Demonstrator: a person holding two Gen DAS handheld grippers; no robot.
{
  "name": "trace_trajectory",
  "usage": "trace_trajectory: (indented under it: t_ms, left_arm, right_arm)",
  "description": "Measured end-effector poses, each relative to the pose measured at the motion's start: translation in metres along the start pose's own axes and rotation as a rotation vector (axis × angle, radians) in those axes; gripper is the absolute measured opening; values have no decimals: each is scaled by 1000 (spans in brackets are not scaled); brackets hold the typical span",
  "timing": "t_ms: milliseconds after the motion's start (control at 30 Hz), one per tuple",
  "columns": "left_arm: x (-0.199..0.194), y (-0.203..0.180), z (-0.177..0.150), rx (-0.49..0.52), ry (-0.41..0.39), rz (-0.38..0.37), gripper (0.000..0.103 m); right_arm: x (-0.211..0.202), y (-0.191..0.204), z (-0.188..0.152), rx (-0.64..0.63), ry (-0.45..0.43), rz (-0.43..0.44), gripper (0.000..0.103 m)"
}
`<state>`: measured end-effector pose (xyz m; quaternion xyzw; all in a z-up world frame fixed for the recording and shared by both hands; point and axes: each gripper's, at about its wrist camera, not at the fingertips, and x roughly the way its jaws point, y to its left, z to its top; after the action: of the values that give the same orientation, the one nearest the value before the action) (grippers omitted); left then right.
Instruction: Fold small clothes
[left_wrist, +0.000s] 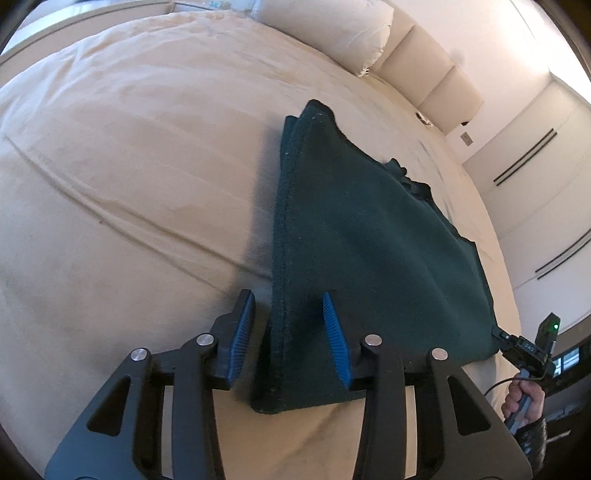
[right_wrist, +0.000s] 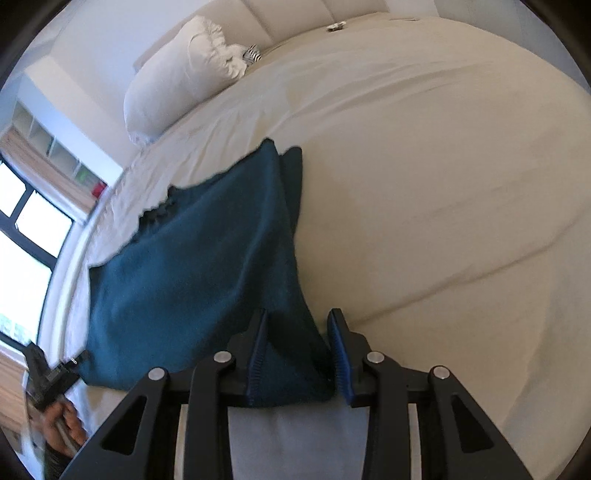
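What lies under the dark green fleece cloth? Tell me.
The dark green fleece cloth lies on the cream bedsheet, which shows all round it. A second green layer peeks out at its far corner; anything else beneath is covered.

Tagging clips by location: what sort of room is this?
Most likely a bedroom: a wide bed with a cream cover, a white pillow against a padded headboard, and a window.

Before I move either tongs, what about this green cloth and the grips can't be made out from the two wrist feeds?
- Left tongs: fingers spread around the green cloth's corner; pad contact unclear.
- Right tongs: cloth bunched between the fingers hides whether they pinch it.
- Garment type: folded layers hide its shape in both views.
- Far edge of the cloth: motion-blurred in the right wrist view.
- Small item by the pillow: too small.
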<state>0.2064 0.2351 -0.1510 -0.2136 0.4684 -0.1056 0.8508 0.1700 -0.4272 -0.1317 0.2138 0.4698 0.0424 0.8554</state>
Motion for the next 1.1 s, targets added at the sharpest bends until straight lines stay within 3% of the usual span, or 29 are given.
trace_trajectory:
  t_ms: [133,367,567,833,1100]
  left_arm:
    - [4,-6,-2,29,9,4,35]
    - [4,-7,0,35,12,5,33]
    - [4,-7,1,44,8,12,20]
    - [2,-6,2,54,4,15,11]
    - [0,-11,3,83,-4,29,10]
  right_arm:
    - [-1,4,-2,-23,-6,6,22]
    - [1,0,3,-10,2,15,27]
    - [-1,1,0,-5,-10,8,13]
    - [-9,9,-3,-10,-34,-23,11]
    - [-15,8,-10,13,-48,-11,10]
